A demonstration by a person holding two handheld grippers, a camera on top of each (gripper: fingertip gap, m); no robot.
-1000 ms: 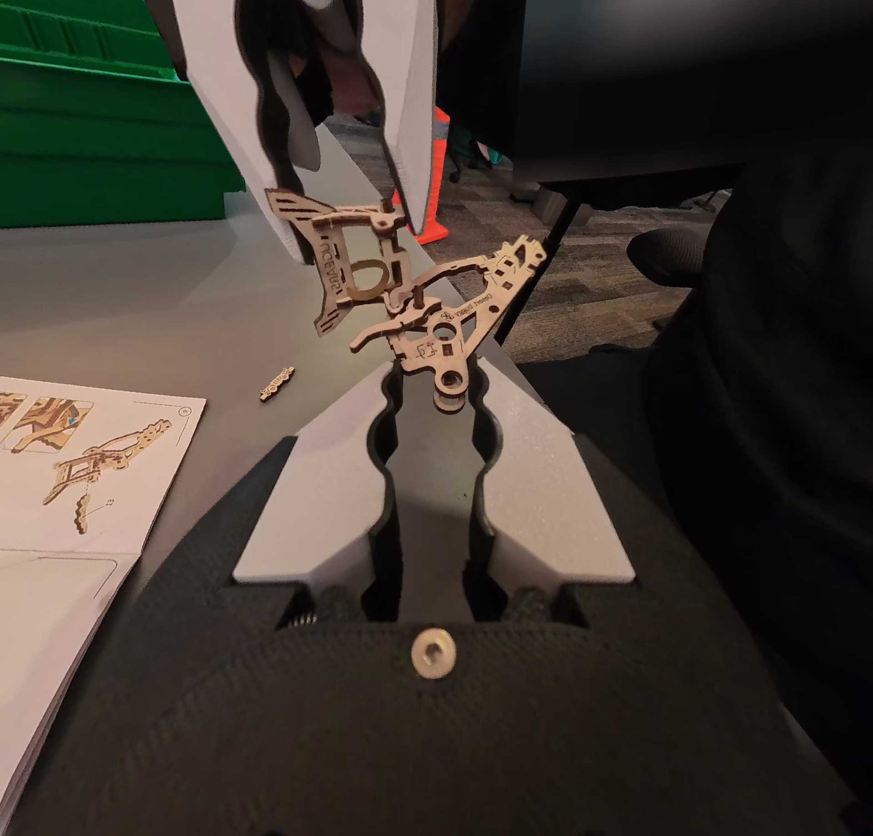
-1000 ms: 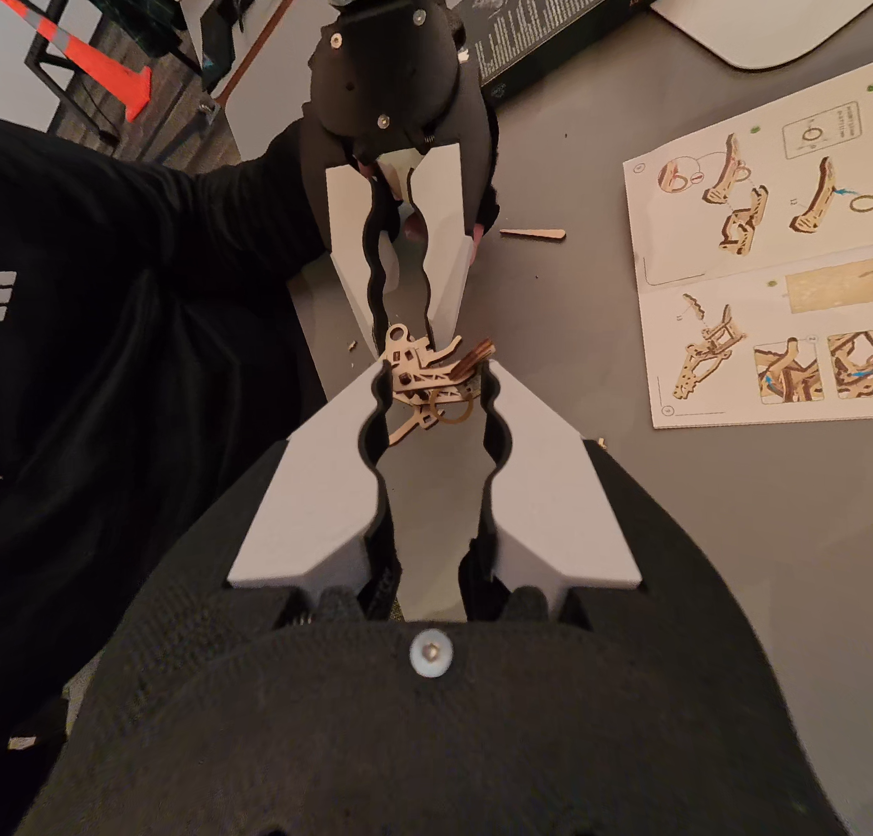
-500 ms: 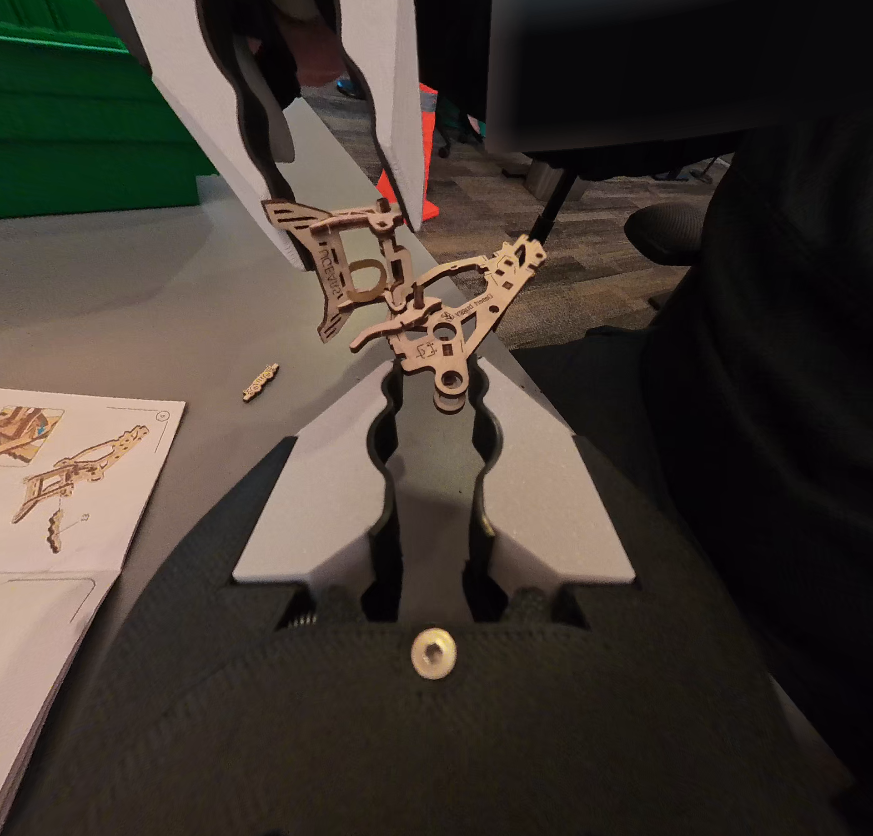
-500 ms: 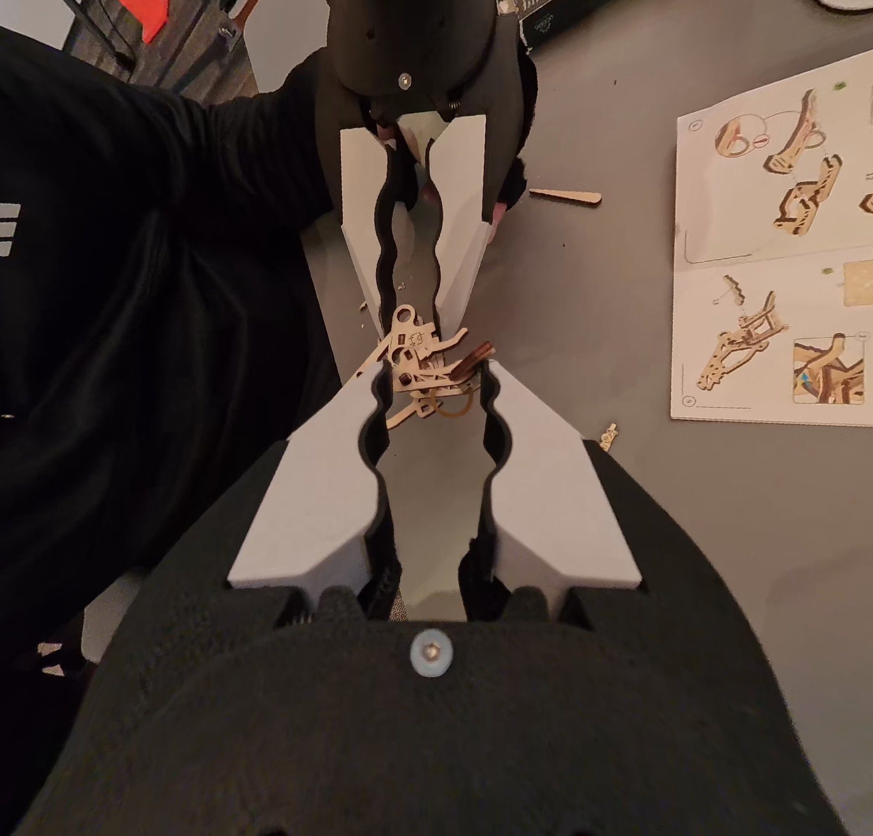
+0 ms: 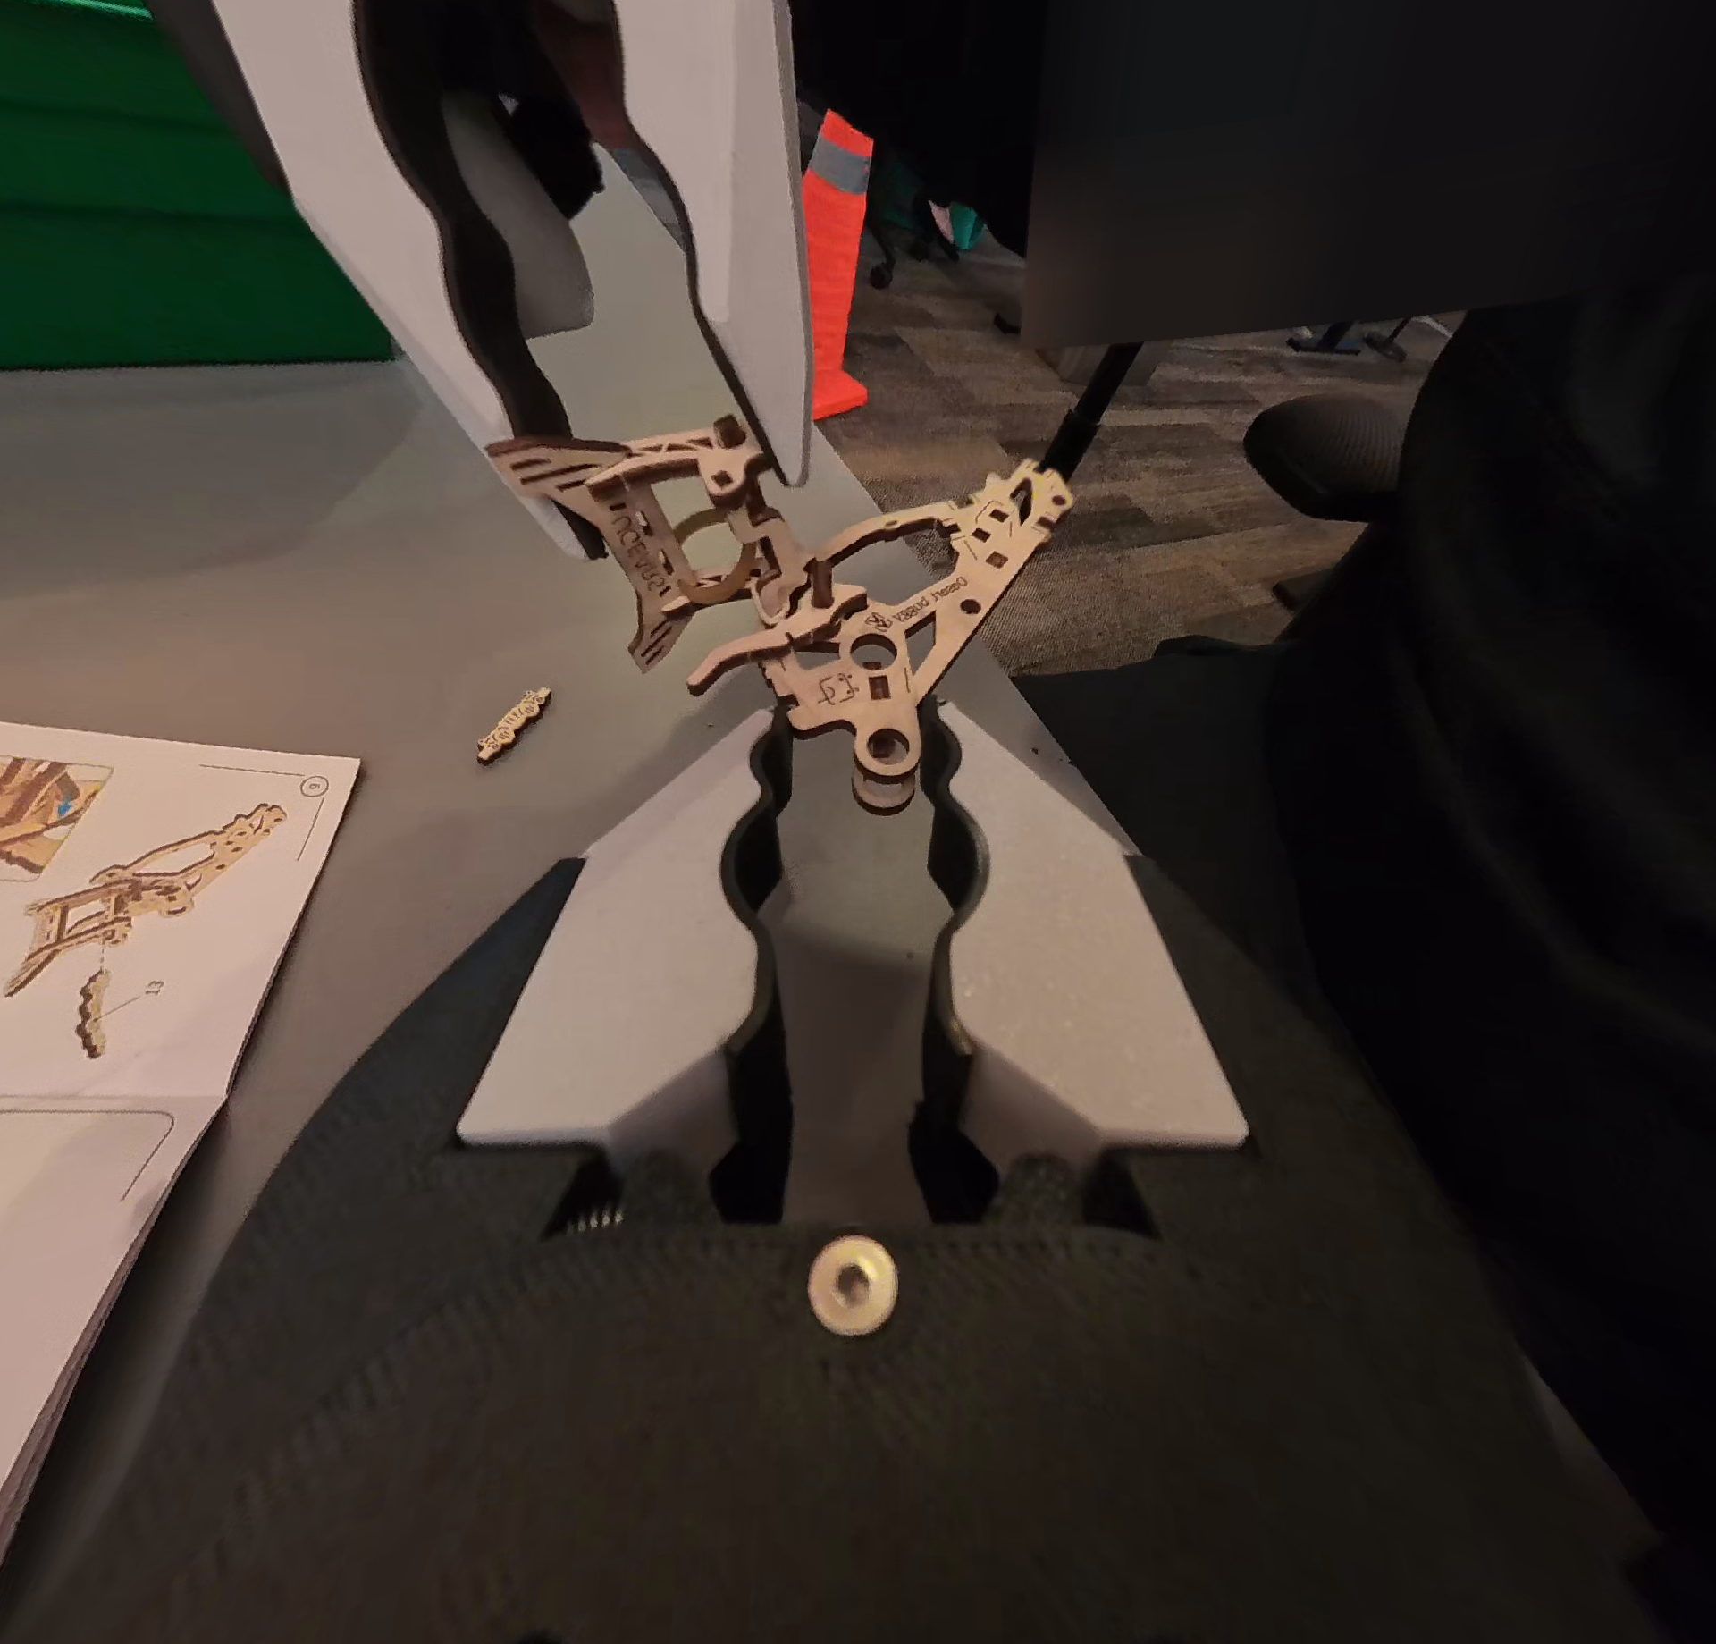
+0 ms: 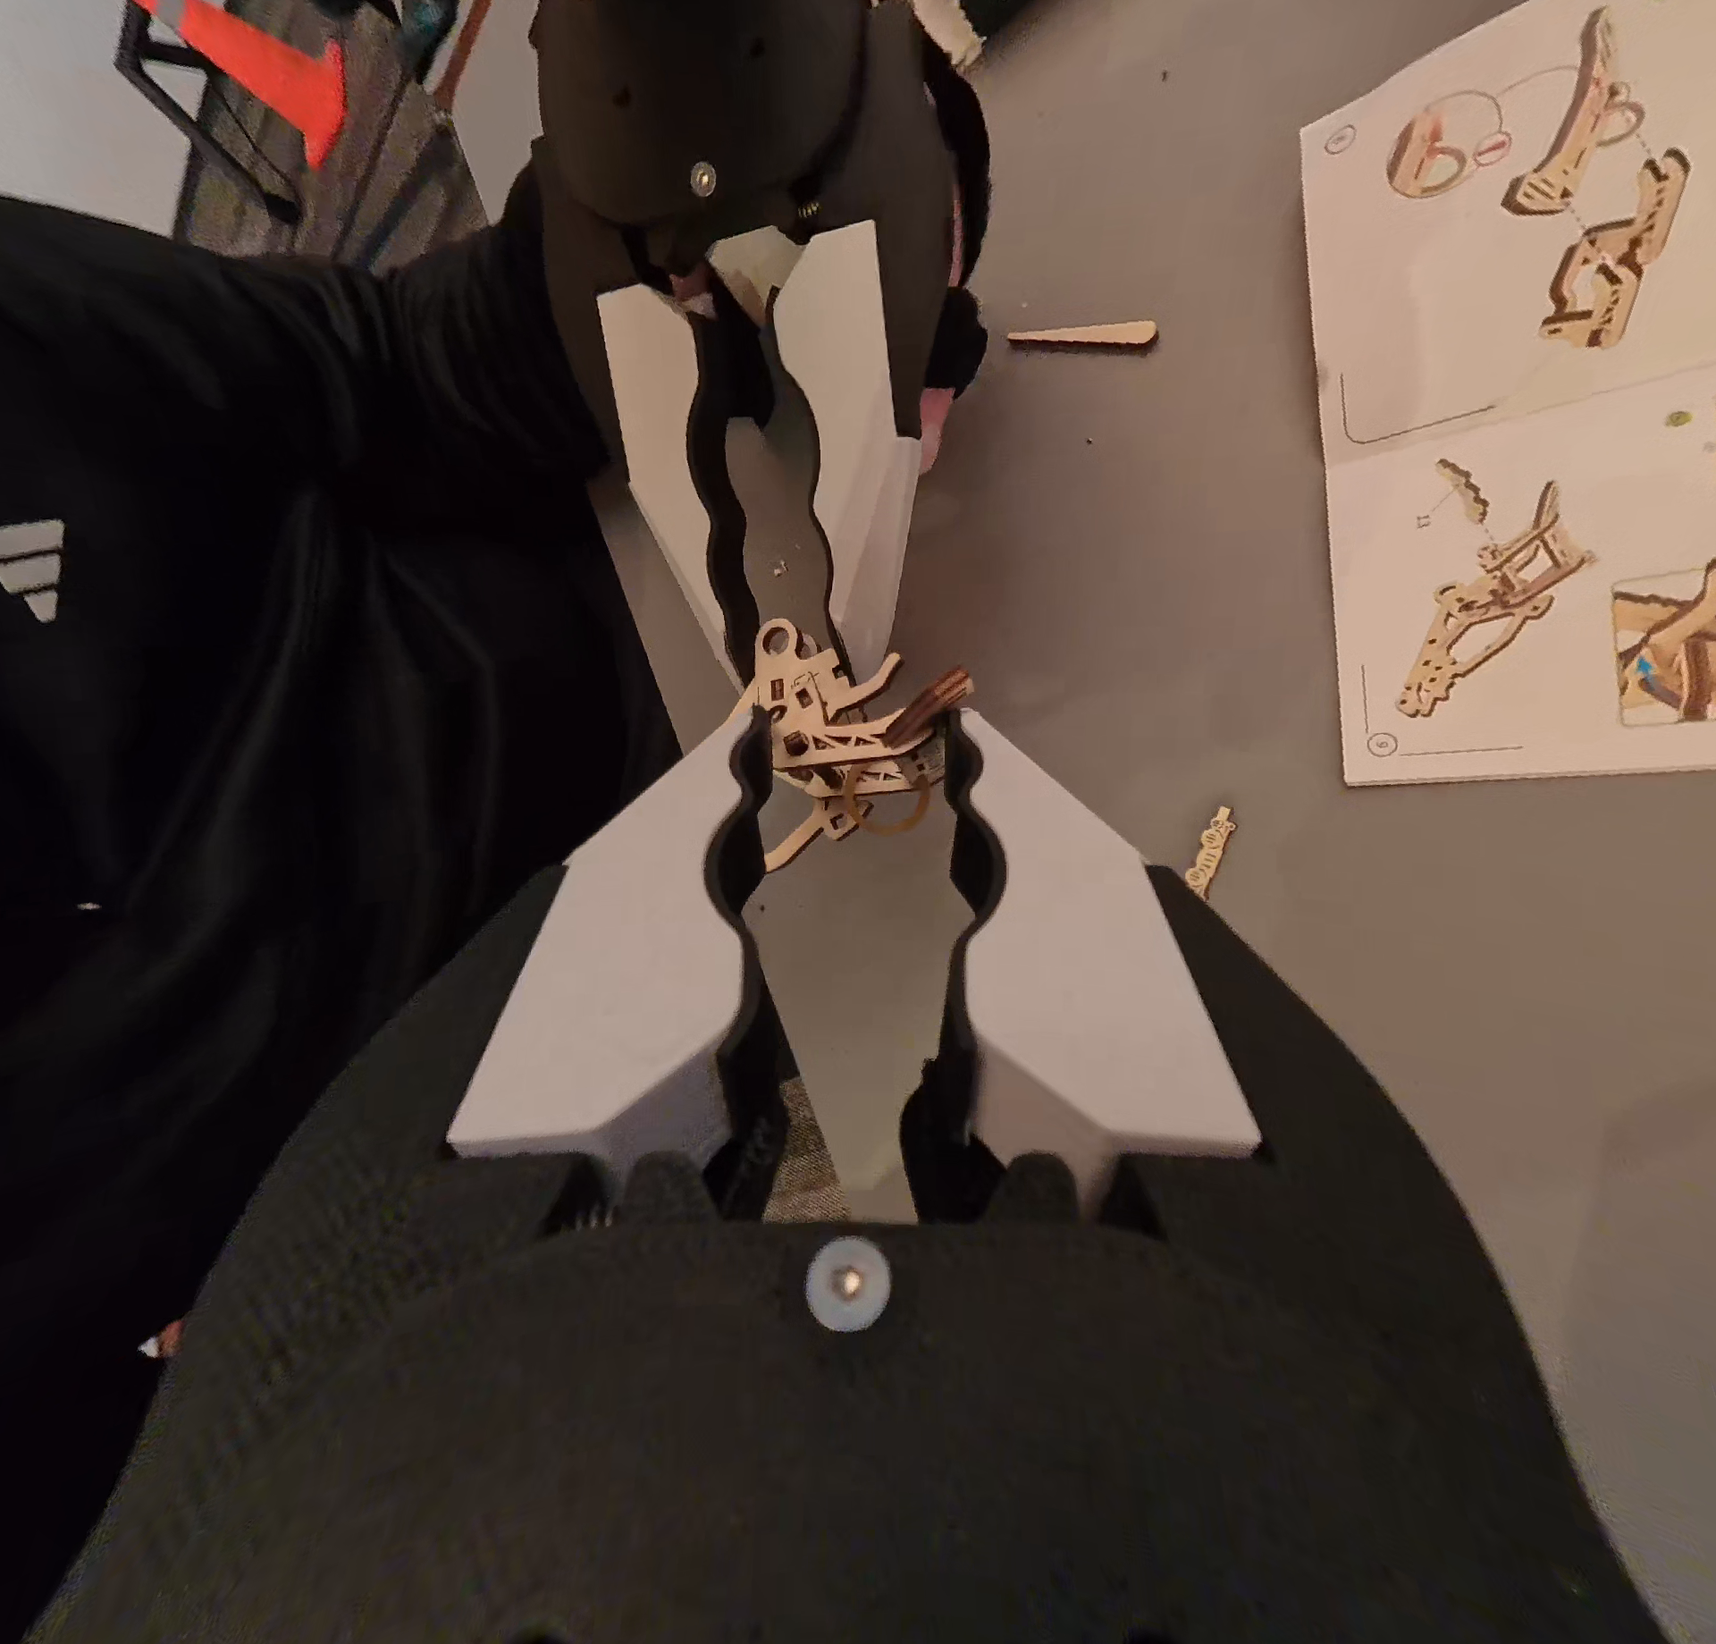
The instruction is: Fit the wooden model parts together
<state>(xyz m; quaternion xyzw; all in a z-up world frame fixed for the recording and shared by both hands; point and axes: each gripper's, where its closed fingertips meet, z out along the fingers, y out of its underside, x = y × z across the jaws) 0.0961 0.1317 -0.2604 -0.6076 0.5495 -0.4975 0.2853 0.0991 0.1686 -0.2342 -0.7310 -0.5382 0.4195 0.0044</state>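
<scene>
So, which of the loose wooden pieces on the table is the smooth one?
The tapered stick beside the left gripper; the other loose piece has a bumpy edge.

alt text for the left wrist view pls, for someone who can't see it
The left gripper grips the lower tab of a flat wooden frame piece, held above a grey table, where it meets a second wooden sub-assembly clamped by the right gripper reaching down from above. A small loose wooden part and an open instruction booklet lie on the left.
</scene>
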